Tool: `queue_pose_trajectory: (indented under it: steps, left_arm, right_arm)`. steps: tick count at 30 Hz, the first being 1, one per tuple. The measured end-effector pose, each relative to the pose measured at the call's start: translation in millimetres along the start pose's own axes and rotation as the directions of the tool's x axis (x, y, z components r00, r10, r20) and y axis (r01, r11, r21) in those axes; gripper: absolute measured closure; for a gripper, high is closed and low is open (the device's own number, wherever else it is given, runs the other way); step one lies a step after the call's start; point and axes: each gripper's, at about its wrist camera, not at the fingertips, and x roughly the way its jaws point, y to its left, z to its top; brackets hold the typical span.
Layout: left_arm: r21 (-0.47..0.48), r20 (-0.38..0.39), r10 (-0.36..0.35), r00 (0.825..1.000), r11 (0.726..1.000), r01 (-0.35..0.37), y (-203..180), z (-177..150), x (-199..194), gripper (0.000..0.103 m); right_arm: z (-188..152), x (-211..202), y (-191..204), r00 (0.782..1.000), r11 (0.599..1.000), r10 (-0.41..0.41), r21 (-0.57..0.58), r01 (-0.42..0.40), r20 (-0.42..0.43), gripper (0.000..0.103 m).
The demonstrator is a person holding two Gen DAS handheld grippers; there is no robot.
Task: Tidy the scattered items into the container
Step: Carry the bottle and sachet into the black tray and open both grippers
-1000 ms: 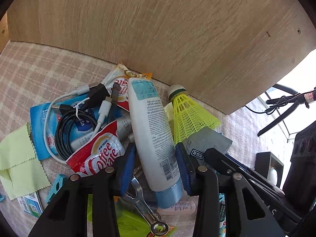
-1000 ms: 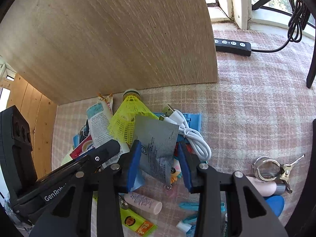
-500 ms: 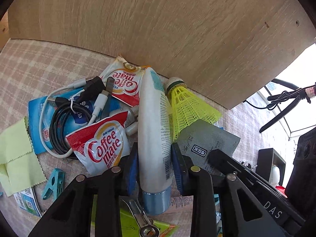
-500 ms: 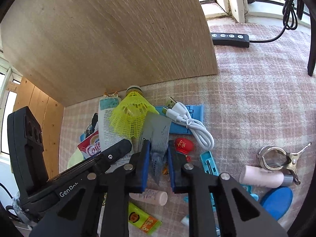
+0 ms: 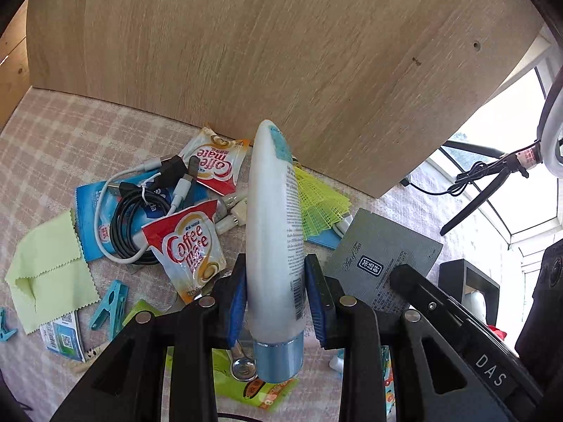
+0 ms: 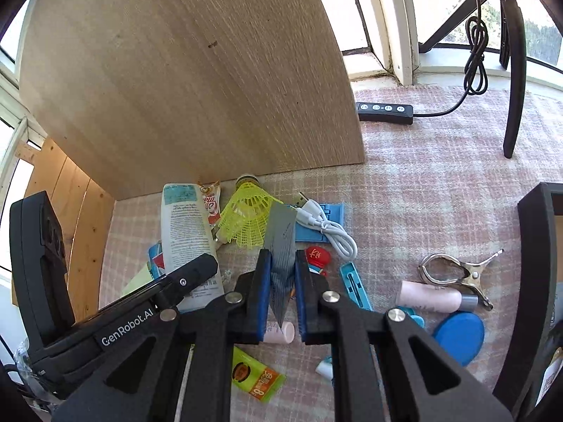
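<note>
Two grippers, each with black arms and blue pads, work over a table (image 6: 440, 190) covered in pink plaid cloth. The left gripper (image 5: 276, 300) is clamped on a white lotion tube (image 5: 272, 232), gripping it just above its blue cap; the tube points away toward a tall wooden panel (image 5: 281, 52) standing at the back of the table. The right gripper (image 6: 281, 293) is pinched on a flat grey foil sachet (image 6: 280, 242), which stands on edge between its pads.

Scattered items lie beneath and around them. Left of the tube are two red and white Coffee mate packets (image 5: 188, 249), a coiled black cable (image 5: 128, 218) tangled with a white one, a pale green cloth (image 5: 49, 274) and a teal clothes peg (image 5: 109, 304). A yellow shuttlecock (image 6: 248, 214) lies just behind the sachet, beside a bundled white USB cable (image 6: 325, 223) resting on a blue card. Farther to the right lie a metal spring clamp (image 6: 457, 269), a small pink bottle (image 6: 427, 295) and a blue oval lid (image 6: 457, 336). A dark open-topped box (image 6: 531, 281) stands at the right edge of the right wrist view; whether it is the container cannot be told.
</note>
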Motion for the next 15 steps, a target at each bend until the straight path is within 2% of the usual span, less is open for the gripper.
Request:
queue_pose_trajectory:
  steps: [2, 6, 10, 15]
  left_arm:
    - [0.007, 0.007, -0.011, 1.000, 1.000, 0.011, -26, -4, 18, 0.074]
    - [0.045, 0.011, -0.042, 0.999, 0.998, 0.041, -57, -12, 11, 0.074]
    - [0.098, -0.001, -0.075, 0.997, 0.992, 0.075, -91, -23, 11, 0.074]
    - [0.178, -0.031, -0.115, 0.993, 0.977, 0.118, -142, -42, 11, 0.074]
  right_arm:
    - [-2, -14, -5, 1.000, 1.000, -0.009, 0.004, 0.009, 0.019, 0.090]
    - [6, -44, -29, 0.997, 0.999, -0.035, 0.019, 0.034, 0.065, 0.090]
    - [4, -62, -28, 0.992, 0.997, -0.064, 0.055, 0.059, 0.109, 0.090]
    - [-8, -96, -64, 0.982, 0.988, -0.109, 0.124, 0.090, 0.156, 0.090]
